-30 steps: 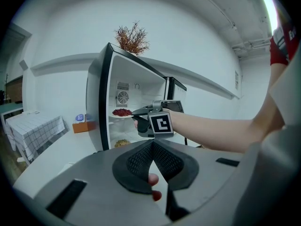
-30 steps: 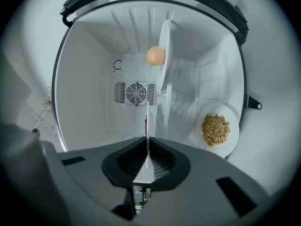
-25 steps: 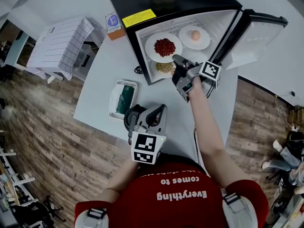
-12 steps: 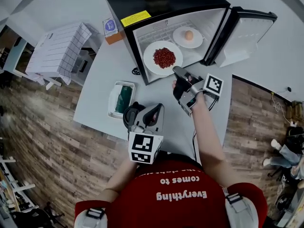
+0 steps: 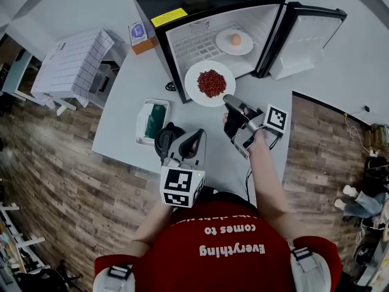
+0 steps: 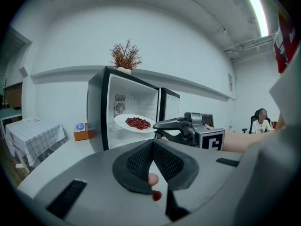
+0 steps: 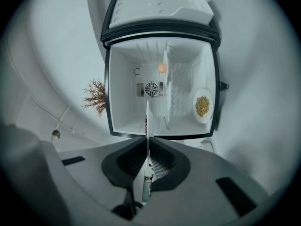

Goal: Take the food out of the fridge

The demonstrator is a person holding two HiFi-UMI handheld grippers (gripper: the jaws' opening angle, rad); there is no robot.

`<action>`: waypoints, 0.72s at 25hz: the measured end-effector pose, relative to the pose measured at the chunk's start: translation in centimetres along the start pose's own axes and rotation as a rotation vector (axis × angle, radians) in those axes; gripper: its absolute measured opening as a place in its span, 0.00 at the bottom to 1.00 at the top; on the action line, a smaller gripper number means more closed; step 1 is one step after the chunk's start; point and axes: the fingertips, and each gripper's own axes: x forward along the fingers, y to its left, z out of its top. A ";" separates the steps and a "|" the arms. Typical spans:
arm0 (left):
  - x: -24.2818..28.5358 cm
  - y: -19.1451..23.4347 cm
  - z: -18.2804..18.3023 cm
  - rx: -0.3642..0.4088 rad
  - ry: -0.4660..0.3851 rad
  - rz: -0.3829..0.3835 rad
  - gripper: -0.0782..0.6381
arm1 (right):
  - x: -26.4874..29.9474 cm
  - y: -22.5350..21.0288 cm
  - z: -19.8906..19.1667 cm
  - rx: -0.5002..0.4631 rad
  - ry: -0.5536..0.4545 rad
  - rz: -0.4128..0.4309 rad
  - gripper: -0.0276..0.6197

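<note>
The black fridge (image 5: 182,8) stands open on the white table (image 5: 130,84). My right gripper (image 5: 228,100) is shut on the rim of a white plate of red beans (image 5: 209,83), held just outside the fridge's front. In the right gripper view that plate (image 7: 147,119) shows edge-on between the jaws of the right gripper (image 7: 148,142). A plate with an egg (image 5: 234,40) stays on the wire shelf. A plate of yellowish food (image 7: 202,106) lies lower inside. My left gripper (image 5: 185,140) hangs shut near the table's front edge, holding nothing; its closed tips (image 6: 153,145) face the fridge.
The fridge door (image 5: 307,35) swings open to the right. A white tray with a green thing (image 5: 152,120) lies on the table's left part, an orange box (image 5: 138,35) beside the fridge. A checked-cloth table (image 5: 76,56) stands left. A person (image 6: 261,120) sits far off.
My right gripper has drawn the plate of red beans out of the fridge towards me. The left gripper drifted slightly.
</note>
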 end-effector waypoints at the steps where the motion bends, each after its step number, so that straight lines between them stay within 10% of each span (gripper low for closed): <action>1: -0.2 -0.2 -0.1 0.000 -0.001 0.001 0.11 | -0.6 -0.3 -0.3 0.003 0.000 -0.003 0.08; 18: -1.2 -2.3 -1.0 0.008 0.012 -0.001 0.11 | -6.7 -2.9 -2.9 0.020 0.018 -0.021 0.08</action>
